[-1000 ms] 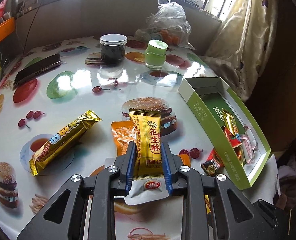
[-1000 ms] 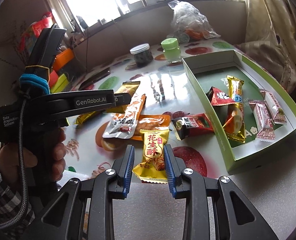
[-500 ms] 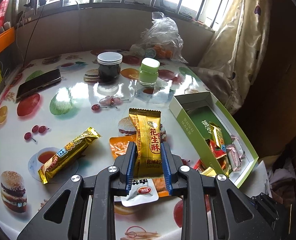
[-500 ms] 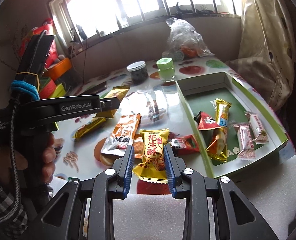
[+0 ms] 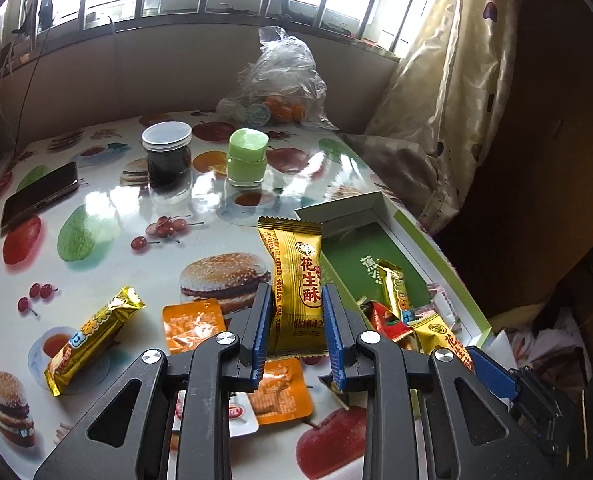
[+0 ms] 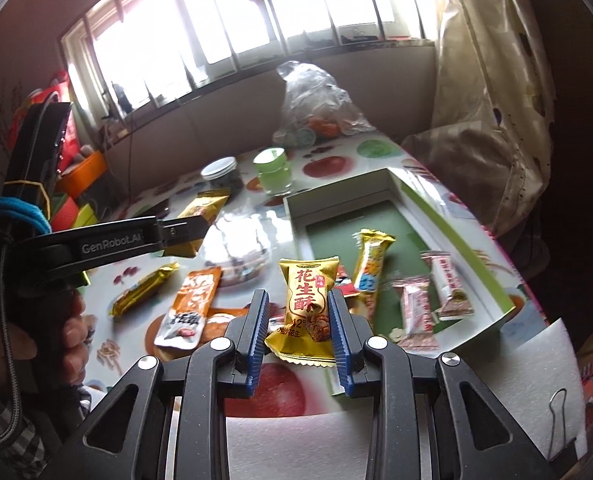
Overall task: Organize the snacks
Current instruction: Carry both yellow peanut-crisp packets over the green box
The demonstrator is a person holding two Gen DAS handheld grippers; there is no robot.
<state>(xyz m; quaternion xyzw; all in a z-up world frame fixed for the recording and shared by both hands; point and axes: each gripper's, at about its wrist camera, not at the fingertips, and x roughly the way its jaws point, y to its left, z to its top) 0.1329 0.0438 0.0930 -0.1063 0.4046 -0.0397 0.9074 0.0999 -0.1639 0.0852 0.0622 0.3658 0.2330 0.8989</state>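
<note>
left tongs (image 5: 296, 320) are clamping a yellow peanut-crisp packet (image 5: 298, 280) by its lower half, so that its upper half is standing clear above the bench (image 5: 96, 208); right tongs (image 6: 298, 320) are clamping a second yellow peanut-crisp packet (image 6: 308, 304) the same way, low on the wrapper, which is probably leaving the free end to go into the box first. both packets are hanging just beside the near corner of the green-walled box (image 6: 448, 216), which is sitting open at the bench's right edge and seemingly serving as the collecting place. already lying in the box: a long gold bar (image 6: 370, 268), a red packet (image 5: 386, 318) and two pink-and-white packets (image 6: 416, 308), set loosely and overlapping rather than in rows. remaining loose on the bench, apparently awaiting their turn: a gold bar (image 5: 92, 338), an orange sachet (image 5: 192, 326) and an orange-and-white sachet (image 6: 190, 304). non-snack items standing well apart at the far side, out of the working path: a dark jar (image 5: 167, 152), a green jar (image 5: 246, 158), a phone (image 5: 40, 196), a plastic bag (image 5: 284, 80).
</note>
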